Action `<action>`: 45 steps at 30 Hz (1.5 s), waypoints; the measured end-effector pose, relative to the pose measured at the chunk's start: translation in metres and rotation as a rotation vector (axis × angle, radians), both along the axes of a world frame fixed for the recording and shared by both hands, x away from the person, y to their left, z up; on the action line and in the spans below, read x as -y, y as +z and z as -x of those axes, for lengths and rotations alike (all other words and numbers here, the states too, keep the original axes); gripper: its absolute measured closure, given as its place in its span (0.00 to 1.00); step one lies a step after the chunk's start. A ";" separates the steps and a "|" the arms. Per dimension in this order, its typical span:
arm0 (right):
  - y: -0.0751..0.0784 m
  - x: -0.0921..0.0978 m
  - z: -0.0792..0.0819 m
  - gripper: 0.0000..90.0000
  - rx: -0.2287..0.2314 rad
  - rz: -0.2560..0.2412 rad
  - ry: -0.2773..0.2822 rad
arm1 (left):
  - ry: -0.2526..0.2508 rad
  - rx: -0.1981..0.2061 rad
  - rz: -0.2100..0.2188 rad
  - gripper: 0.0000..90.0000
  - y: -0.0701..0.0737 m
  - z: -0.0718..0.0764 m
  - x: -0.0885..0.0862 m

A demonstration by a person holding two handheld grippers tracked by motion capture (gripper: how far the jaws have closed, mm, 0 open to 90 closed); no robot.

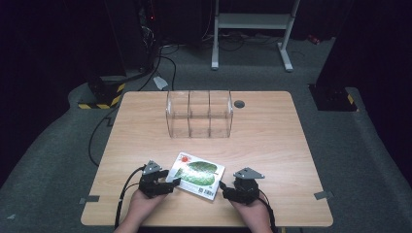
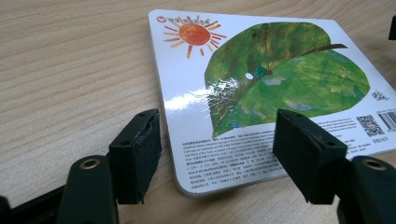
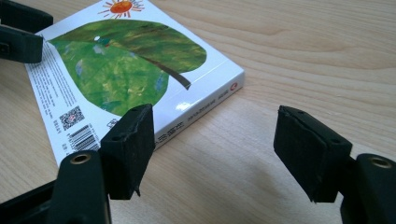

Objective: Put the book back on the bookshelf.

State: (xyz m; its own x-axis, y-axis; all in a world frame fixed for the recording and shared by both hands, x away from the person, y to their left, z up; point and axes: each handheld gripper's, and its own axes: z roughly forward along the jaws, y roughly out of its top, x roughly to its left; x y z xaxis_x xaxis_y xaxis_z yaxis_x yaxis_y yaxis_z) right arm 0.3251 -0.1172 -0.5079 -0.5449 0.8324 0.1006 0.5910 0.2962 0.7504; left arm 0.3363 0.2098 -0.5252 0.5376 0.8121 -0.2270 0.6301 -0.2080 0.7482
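Book point(image 1: 196, 175), a stiff glossy board volume lying flat near the table's point(image 1: 272, 145) front edge, is judged light but slippery, best taken by its edges. Its long axis is seen slanting from far-left to near-right, barcode corner nearest. Left gripper point(image 2: 217, 154) and right gripper point(image 3: 215, 154) are held apart, gripping nothing.

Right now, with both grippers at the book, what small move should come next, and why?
Probably ease the left gripper forward and close it on the book's near corner. The book lies flat on the table, and the open jaws already straddle that corner. The right gripper, also open, sits just off the spine edge, ready to steady it.
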 end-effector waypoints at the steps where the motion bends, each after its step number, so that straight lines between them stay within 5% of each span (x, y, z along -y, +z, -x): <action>1: 0.000 -0.001 0.001 0.32 0.000 -0.001 0.001 | 0.000 0.000 0.001 0.36 0.000 0.000 0.000; 14: -0.003 -0.011 0.007 0.35 -0.034 -0.026 0.008 | -0.019 0.011 -0.033 0.34 0.001 0.003 0.005; 35: -0.006 0.007 0.005 0.31 -0.084 -0.057 -0.063 | -0.177 -0.008 -0.018 0.35 0.002 0.018 0.047; 45: -0.010 0.001 -0.008 0.31 -0.082 -0.043 -0.121 | -0.144 0.022 -0.051 0.42 0.002 0.018 0.050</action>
